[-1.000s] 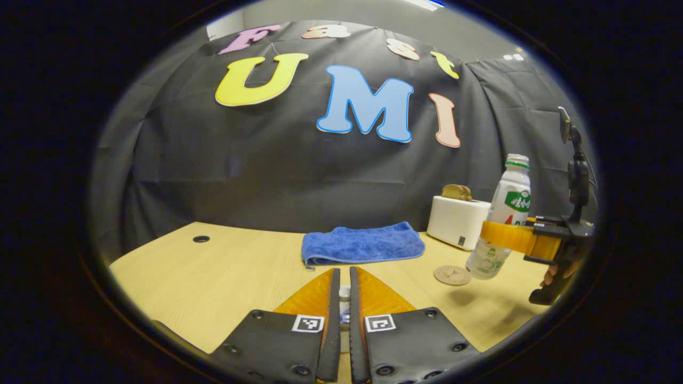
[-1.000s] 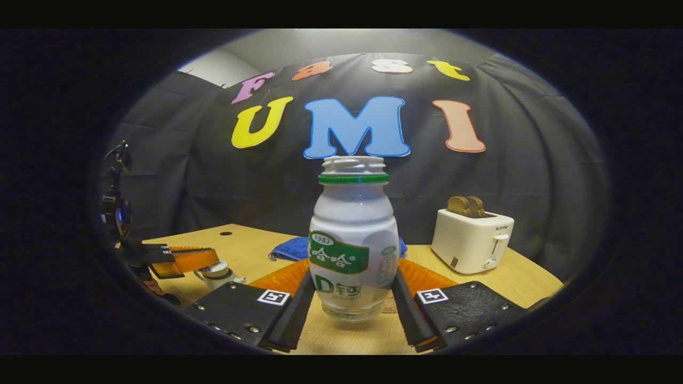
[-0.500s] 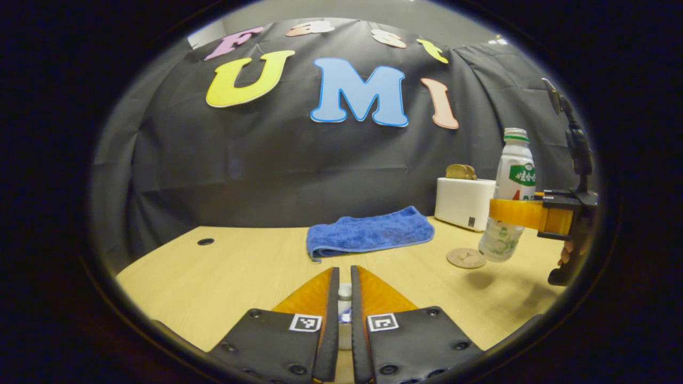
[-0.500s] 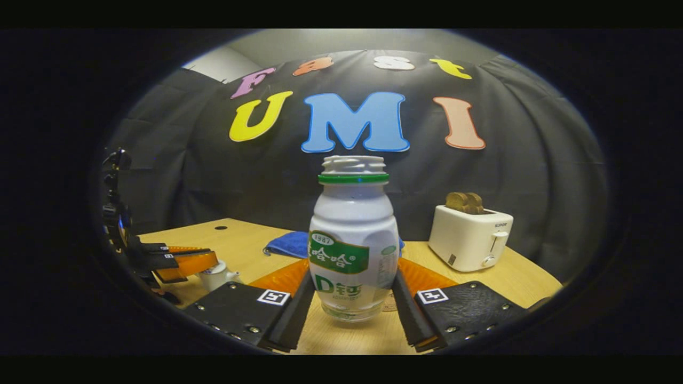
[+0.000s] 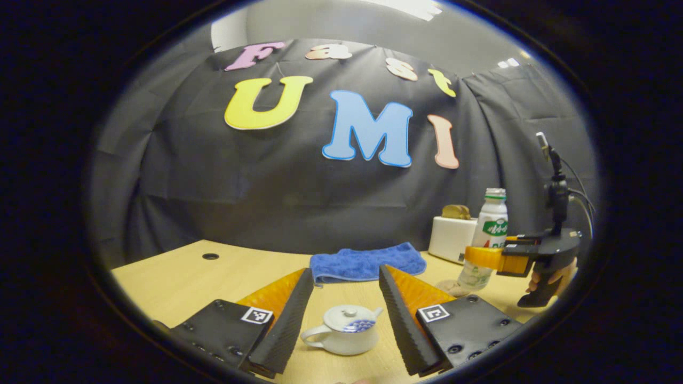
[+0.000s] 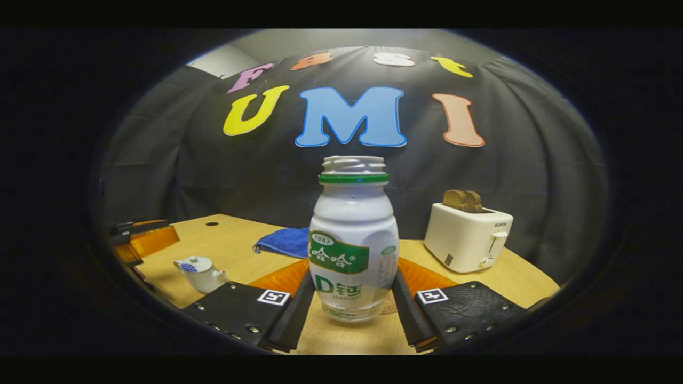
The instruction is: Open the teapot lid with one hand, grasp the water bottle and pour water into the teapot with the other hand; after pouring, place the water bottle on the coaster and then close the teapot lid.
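Glossy ceramic teapot [image 5: 341, 337], wood-grain table [image 5: 176, 277]

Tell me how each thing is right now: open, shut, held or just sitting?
Teapot: lid on, standing on the table.
Water bottle: no cap, upright, held.
Left gripper: open, apart from the teapot.
Right gripper: shut on the water bottle.
Toaster: bread sticking up.
Blue towel: folded, lying flat.

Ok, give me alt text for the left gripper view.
An open hand-held gripper frames a small white teapot, lid on, on a wooden table. Farther right, another hand-held gripper grips an upright water bottle near a blue towel and toaster.
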